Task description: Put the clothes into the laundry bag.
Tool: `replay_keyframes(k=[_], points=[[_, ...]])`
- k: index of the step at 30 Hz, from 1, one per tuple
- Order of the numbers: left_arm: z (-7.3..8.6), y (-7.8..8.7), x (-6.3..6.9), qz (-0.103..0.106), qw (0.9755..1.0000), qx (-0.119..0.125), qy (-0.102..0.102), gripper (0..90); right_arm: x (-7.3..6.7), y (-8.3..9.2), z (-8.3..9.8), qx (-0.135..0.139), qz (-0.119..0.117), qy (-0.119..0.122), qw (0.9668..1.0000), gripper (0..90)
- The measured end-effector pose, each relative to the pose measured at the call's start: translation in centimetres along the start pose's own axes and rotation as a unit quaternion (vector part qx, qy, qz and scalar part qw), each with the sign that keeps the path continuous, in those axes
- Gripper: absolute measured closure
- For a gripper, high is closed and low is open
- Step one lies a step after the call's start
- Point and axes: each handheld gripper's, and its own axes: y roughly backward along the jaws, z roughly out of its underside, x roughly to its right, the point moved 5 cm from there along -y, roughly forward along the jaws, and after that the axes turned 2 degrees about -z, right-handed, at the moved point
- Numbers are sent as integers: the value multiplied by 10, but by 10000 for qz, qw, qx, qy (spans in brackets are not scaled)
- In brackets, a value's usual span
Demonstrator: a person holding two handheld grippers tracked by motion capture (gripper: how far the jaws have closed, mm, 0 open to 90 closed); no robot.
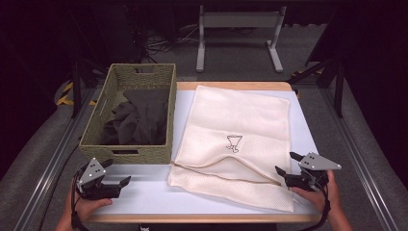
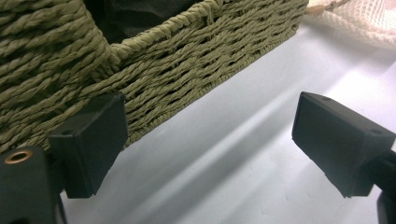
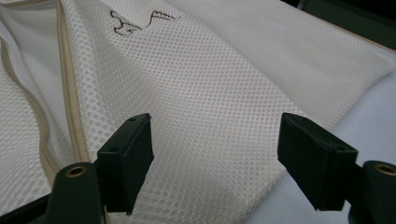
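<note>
A cream mesh laundry bag [image 1: 235, 134] lies flat on the white table top [image 1: 144, 192], its zipper opening [image 1: 226, 168] curving near the front edge. In the woven green basket [image 1: 166, 120] at the left lies a dark garment [image 1: 137, 118]. My left gripper [image 1: 117, 172] is held open just in front of the basket's near corner, with nothing between its jaws. My right gripper [image 1: 286, 162] is open at the bag's front right corner. In the right gripper view the mesh bag [image 3: 210, 84] and its zipper [image 3: 70, 107] lie under the open right gripper [image 3: 219, 158].
The basket wall [image 2: 177, 60] is close ahead of the left gripper [image 2: 215, 144], with the dark garment [image 2: 135, 14] over its rim and the bag's corner [image 2: 364, 23] at the top right. A grey metal stand [image 1: 238, 29] rises behind the table.
</note>
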Motion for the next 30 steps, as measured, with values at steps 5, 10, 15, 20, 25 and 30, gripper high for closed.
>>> replay_keyframes(k=[5,10,15,20,25,30], points=[[-1,3,3,10,9999,48,-95,119,-7,-2,-6,-49,-56,34,10000,269],[-5,7,4,173,9997,168,-93,116,-15,-3,-14,-18,-181,85,9998,273],[-18,19,4,226,9988,328,-291,113,-28,-7,-29,-22,-374,236,9990,276],[-40,36,-3,142,9975,508,-472,99,-47,-18,-53,-35,-642,519,9966,274],[-62,47,-17,65,9966,666,-483,92,-62,-32,-68,-163,-779,734,9941,273],[-81,43,-28,-58,9970,548,-546,84,-78,-56,-74,-521,-758,1010,9906,289]])
